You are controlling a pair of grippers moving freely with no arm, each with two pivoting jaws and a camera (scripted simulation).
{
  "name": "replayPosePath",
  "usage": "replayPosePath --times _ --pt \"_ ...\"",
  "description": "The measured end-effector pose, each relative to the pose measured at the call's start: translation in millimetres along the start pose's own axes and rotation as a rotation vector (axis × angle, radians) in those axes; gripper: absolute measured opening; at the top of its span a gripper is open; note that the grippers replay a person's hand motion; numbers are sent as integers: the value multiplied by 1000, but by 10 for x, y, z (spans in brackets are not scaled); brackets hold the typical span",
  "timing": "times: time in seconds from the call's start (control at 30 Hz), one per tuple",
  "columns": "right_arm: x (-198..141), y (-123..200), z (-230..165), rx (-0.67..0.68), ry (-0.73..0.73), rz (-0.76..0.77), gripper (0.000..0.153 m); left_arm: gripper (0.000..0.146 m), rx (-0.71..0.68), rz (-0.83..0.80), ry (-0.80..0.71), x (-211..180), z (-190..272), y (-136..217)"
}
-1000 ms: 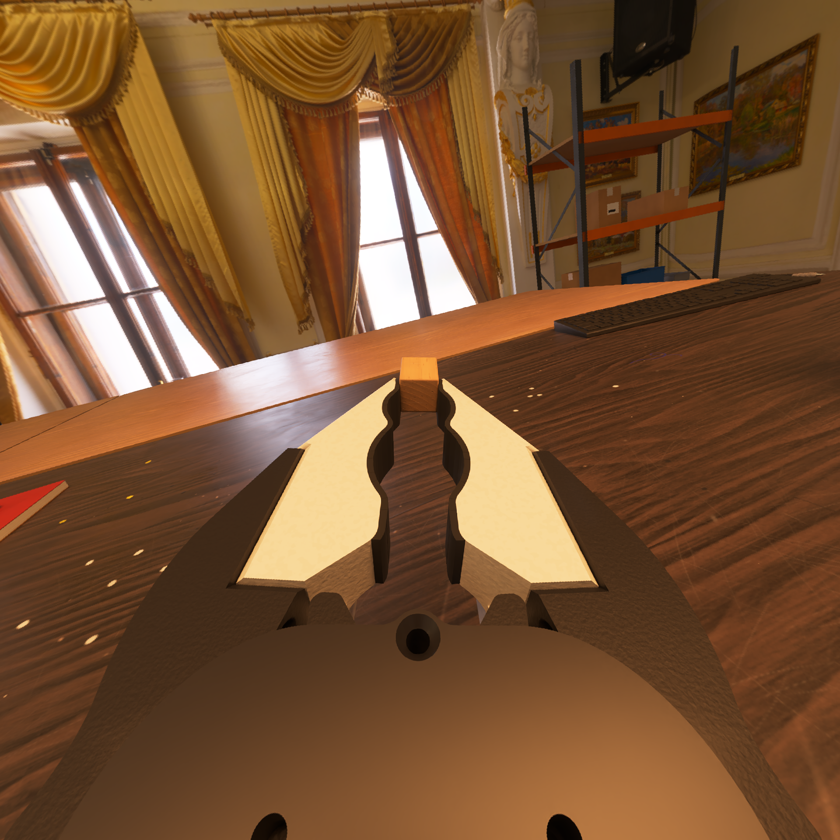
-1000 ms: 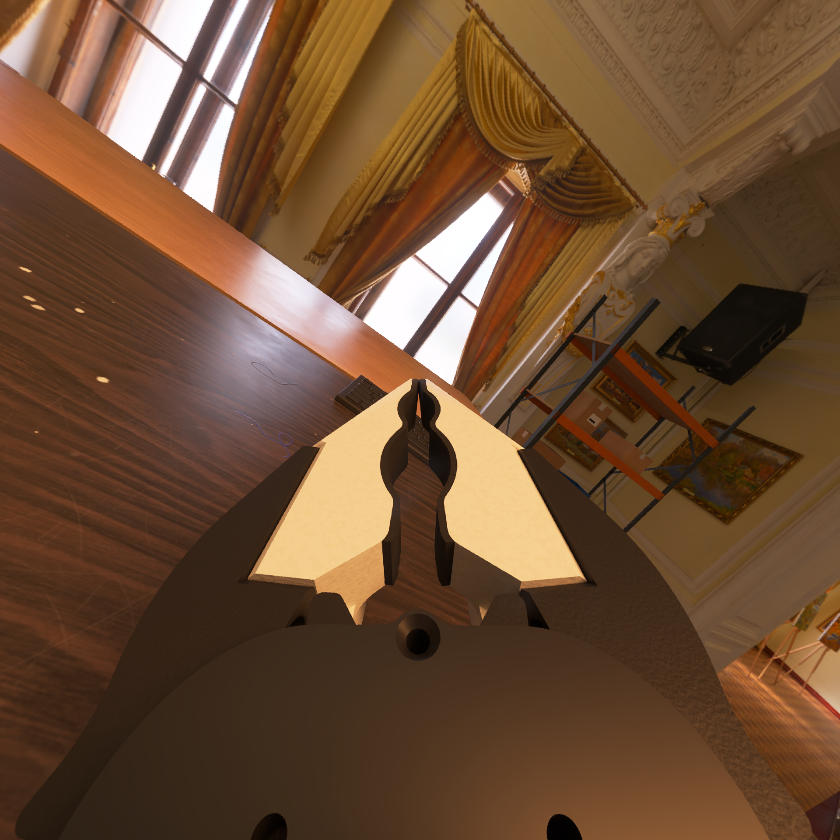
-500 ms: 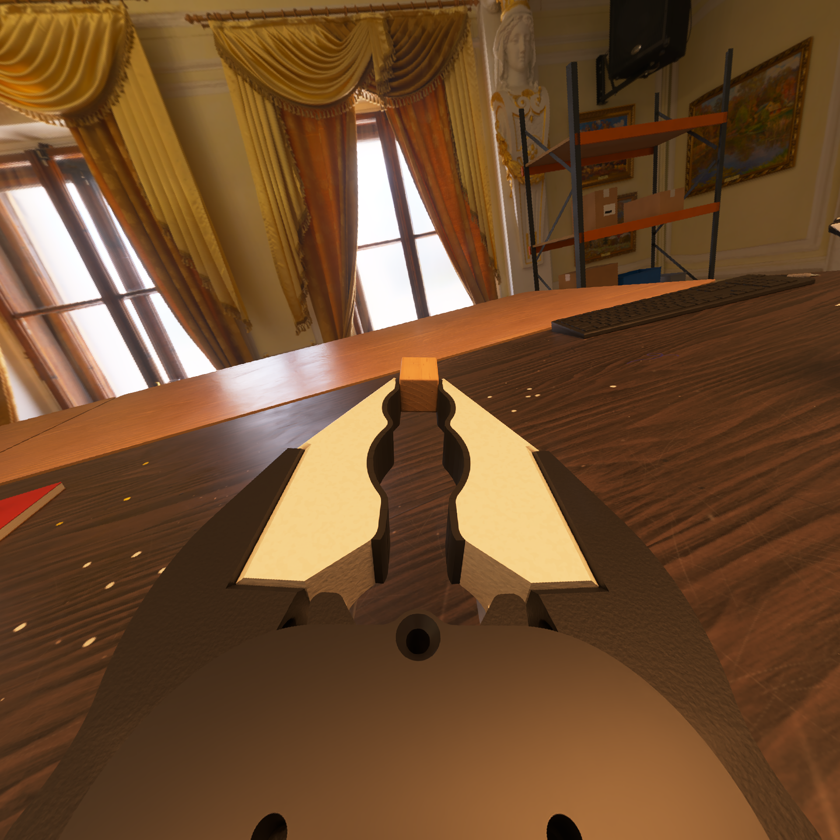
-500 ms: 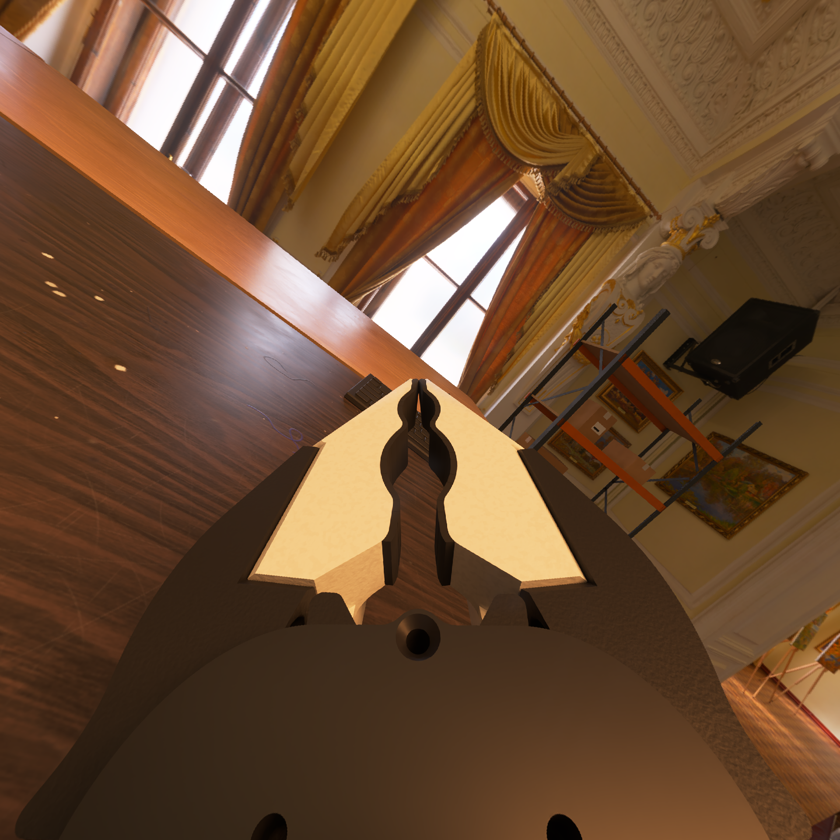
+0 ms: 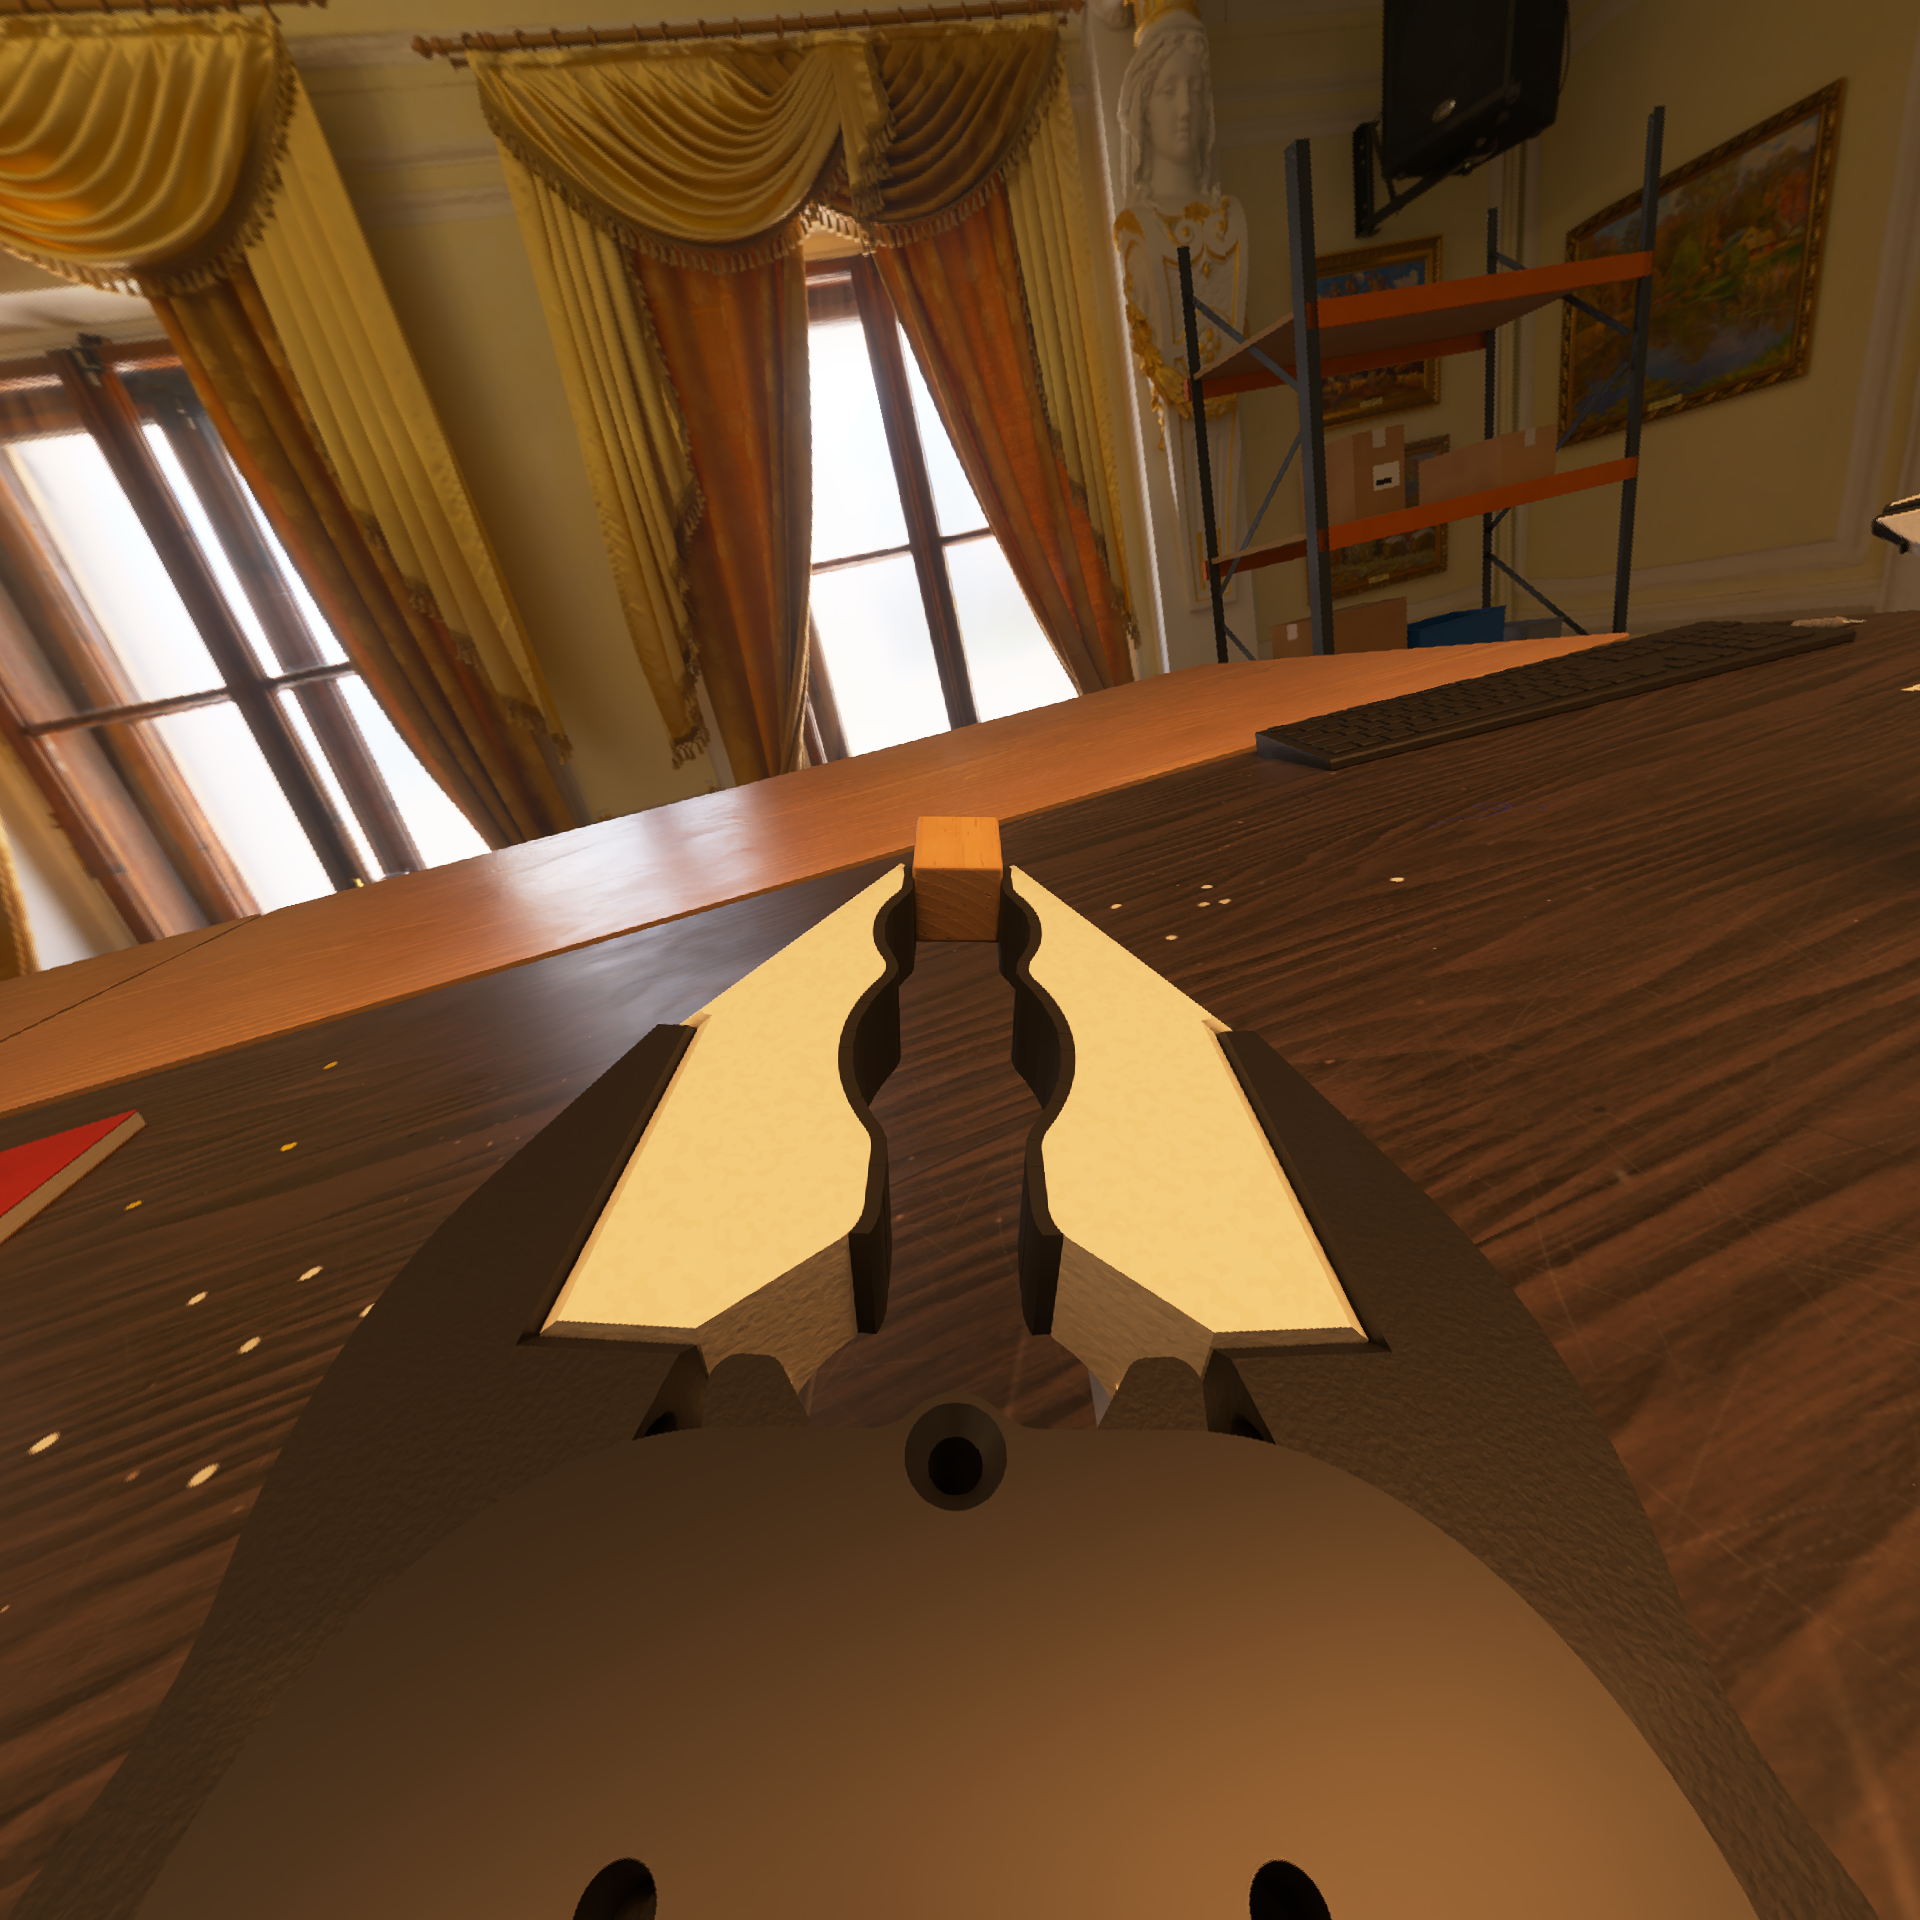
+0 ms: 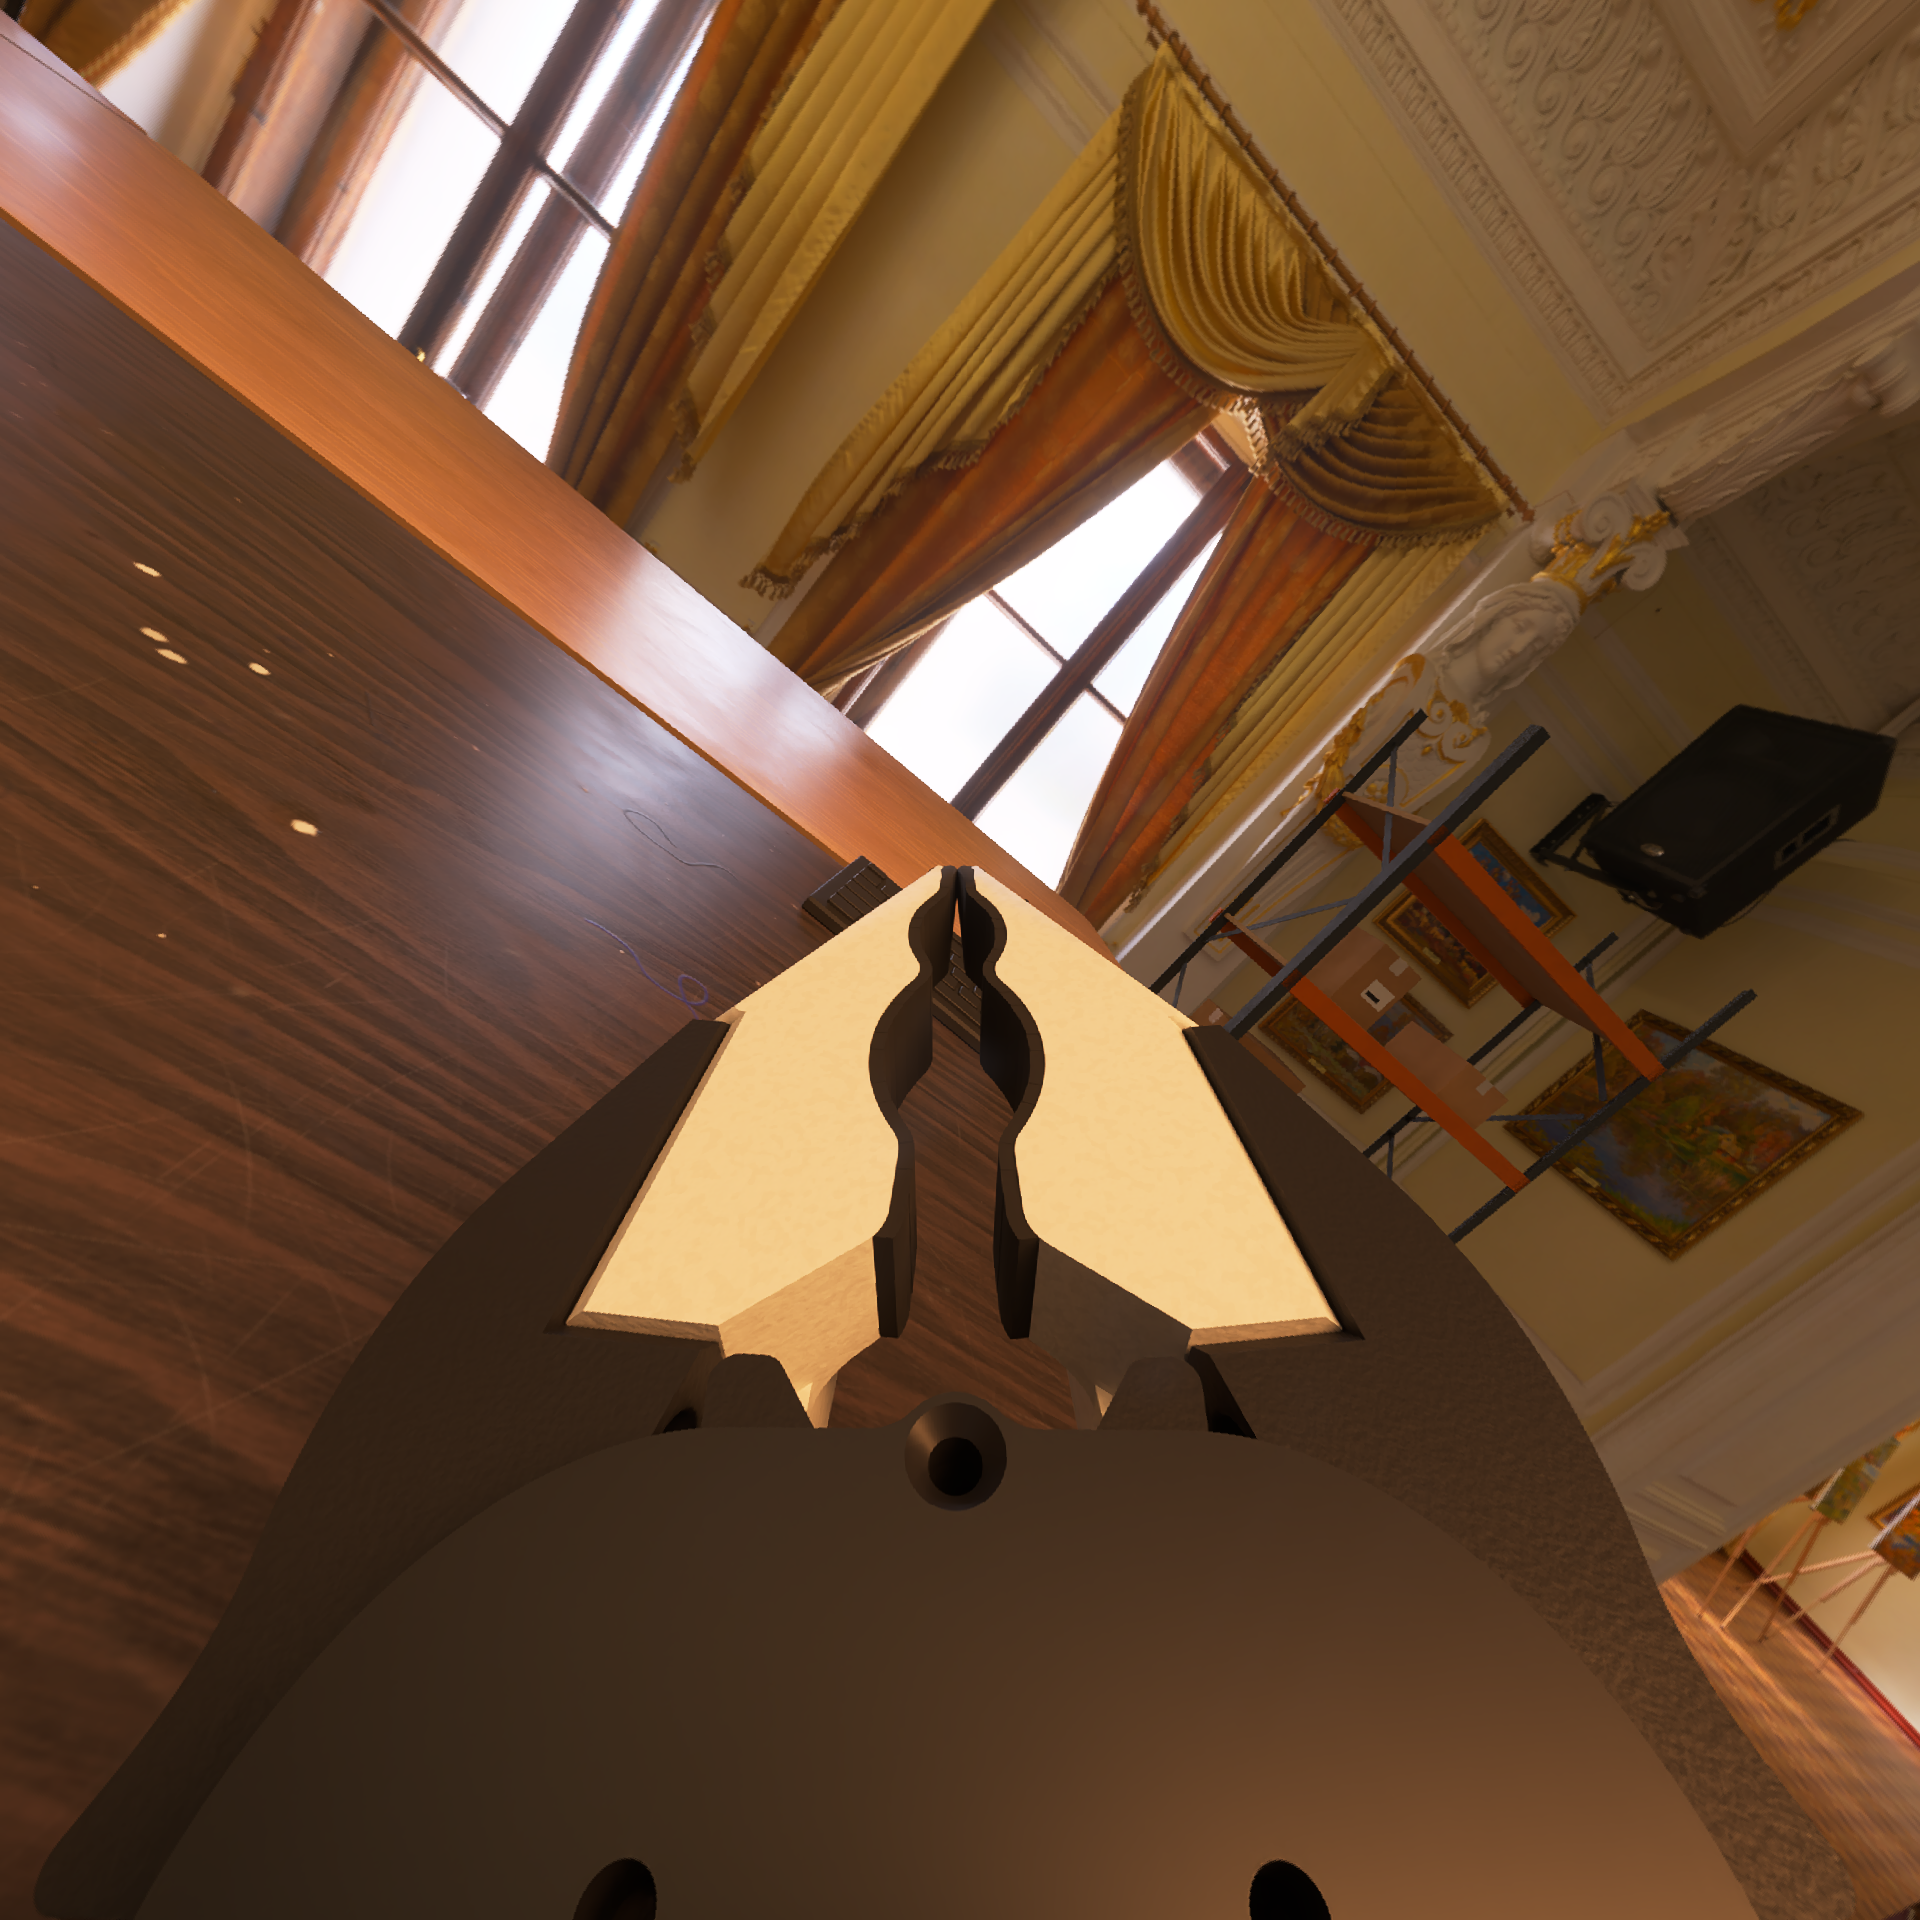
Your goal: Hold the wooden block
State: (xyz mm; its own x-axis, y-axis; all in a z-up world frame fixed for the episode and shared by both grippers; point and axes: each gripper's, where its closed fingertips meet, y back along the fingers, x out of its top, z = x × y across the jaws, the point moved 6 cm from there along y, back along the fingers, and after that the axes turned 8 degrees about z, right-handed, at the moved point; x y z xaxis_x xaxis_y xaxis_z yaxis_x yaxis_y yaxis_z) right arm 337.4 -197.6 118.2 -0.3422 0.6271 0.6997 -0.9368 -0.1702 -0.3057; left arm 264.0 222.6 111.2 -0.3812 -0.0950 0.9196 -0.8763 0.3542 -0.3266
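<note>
A small orange-brown wooden block (image 5: 957,878) sits pinched between the two fingertips of my left gripper (image 5: 957,904). The left gripper is shut on it and holds it over the dark wooden table (image 5: 1455,1039). My right gripper (image 6: 956,883) is shut with its tips touching and nothing between them. It is tilted over the same table (image 6: 312,987). The block does not show in the right wrist view.
A black keyboard (image 5: 1538,691) lies at the back right of the table, and its corner shows behind my right fingertips (image 6: 852,891). A red book (image 5: 52,1169) lies at the left edge. A lighter wooden strip (image 5: 623,883) runs along the table's far side.
The left view has shifted slightly, the block staying gripped between the tips. The right gripper has tilted and moved a little over the table, still shut.
</note>
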Motion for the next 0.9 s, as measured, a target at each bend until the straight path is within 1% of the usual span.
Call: replayPosePath --times 0.9 --pt "-20 -8 -9 10 4 -4 0 14 -15 0 -19 -2 32 0"
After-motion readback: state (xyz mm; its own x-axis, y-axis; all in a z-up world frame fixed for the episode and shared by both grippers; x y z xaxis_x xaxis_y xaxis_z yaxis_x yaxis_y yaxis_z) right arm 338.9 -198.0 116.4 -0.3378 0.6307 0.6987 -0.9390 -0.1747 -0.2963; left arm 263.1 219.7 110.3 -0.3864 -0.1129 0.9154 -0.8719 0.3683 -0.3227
